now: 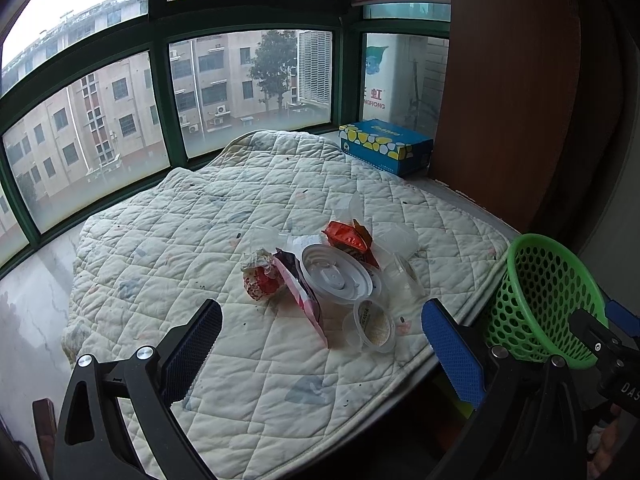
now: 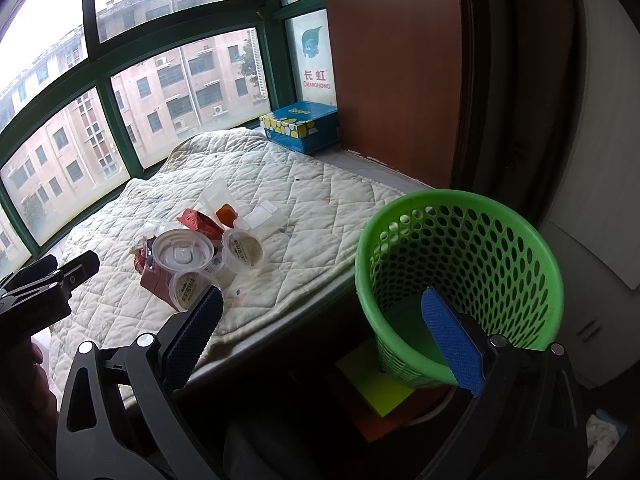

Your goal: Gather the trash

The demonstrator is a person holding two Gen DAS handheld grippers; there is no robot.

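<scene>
Crumpled wrappers (image 1: 262,276) and plastic cups (image 1: 374,326) heaped on quilt (image 1: 168,248); both grippers (image 1: 320,344) (image 2: 320,332) spread wide, empty.

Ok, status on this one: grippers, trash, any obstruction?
Left gripper open, empty. Right gripper open, empty. Trash pile untouched on quilt; green basket beside it. Nothing blocking.

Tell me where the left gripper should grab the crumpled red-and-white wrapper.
Probably from above, pinching the raised crumpled top of the wrapper. It sits bunched at the pile's left edge, with bare quilt on its left, so the open left gripper has room there.
</scene>
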